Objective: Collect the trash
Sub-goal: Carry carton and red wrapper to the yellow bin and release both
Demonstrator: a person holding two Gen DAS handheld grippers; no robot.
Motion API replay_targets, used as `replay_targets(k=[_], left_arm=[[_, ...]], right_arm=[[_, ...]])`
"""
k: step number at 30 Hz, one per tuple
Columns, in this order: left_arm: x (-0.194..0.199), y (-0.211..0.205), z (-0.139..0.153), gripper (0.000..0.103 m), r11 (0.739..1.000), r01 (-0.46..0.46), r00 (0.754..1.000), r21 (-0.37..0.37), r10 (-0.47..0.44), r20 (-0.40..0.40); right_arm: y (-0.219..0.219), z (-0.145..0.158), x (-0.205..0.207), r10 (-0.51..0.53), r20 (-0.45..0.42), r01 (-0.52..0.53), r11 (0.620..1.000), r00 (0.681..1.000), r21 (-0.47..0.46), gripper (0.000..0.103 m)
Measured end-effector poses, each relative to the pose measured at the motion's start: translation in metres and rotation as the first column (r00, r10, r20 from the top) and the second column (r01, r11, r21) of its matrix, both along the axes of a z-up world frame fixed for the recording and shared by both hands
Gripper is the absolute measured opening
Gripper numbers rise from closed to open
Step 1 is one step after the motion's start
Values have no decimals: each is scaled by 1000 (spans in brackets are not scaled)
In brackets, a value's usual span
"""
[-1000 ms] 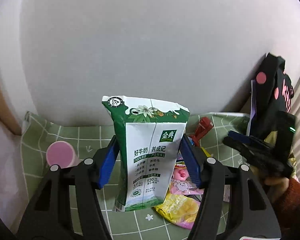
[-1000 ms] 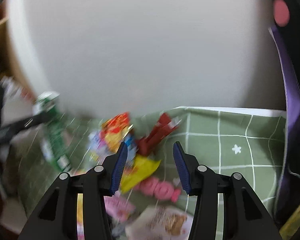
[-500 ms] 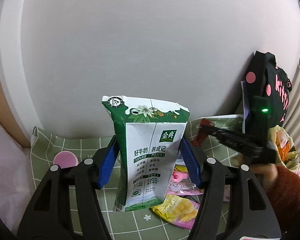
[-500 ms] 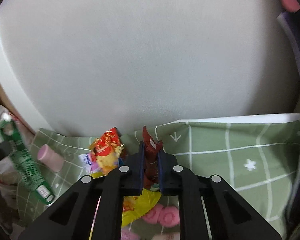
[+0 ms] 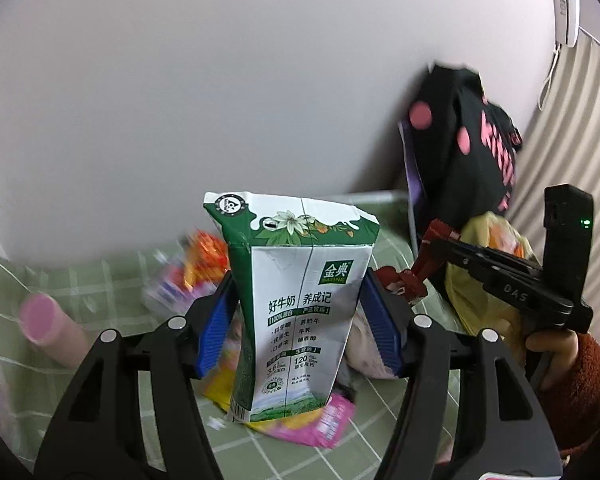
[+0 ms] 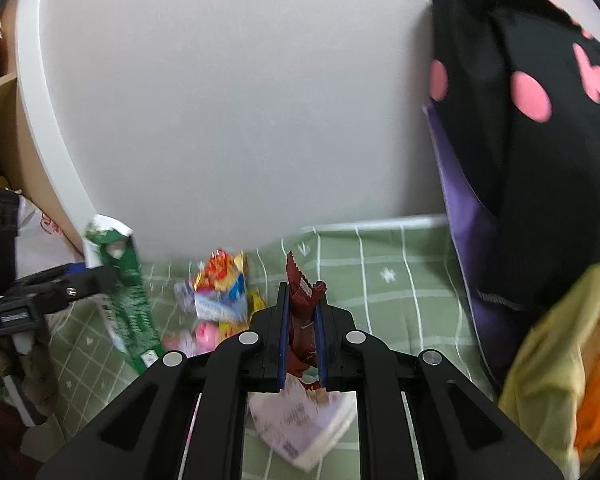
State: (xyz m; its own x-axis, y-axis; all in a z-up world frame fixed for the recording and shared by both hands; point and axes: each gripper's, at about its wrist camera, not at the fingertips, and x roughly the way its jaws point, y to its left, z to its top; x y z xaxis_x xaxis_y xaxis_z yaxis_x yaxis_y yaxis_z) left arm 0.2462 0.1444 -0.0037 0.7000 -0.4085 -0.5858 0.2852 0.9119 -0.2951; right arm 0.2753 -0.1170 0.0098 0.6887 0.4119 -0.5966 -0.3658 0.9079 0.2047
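Above the green cloth (image 6: 400,280), left fingers (image 5: 374,320) clamping milk carton (image 5: 300,300), right fingers (image 6: 282,328) pinching red wrapper (image 6: 302,312), bag (image 6: 520,160) rightward.

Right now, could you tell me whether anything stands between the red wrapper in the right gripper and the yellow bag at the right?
Nothing visible does. The right gripper is shut on the red wrapper, and only bare green cloth lies between it and the yellow bag. The black bag hangs above the yellow one, against the wall.
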Motion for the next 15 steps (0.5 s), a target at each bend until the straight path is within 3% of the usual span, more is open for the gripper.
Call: replay_targets(k=[5, 7, 11, 15], left_arm=[[9, -23, -31, 58, 996, 29, 993, 83, -19, -119], [8, -27, -31, 58, 998, 33, 992, 61, -25, -123], [5, -39, -9, 58, 998, 41, 998, 47, -39, -45], [7, -63, 29, 58, 996, 77, 994, 41, -80, 68]], right_arm=[[-22, -11, -24, -32, -40, 32, 999, 999, -3, 11], [-32, -9, -30, -48, -45, 48, 999, 998, -2, 12], [-49, 3, -42, -75, -21, 75, 997, 997, -5, 12], [-72, 29, -56, -122, 61, 125, 992, 991, -35, 12]])
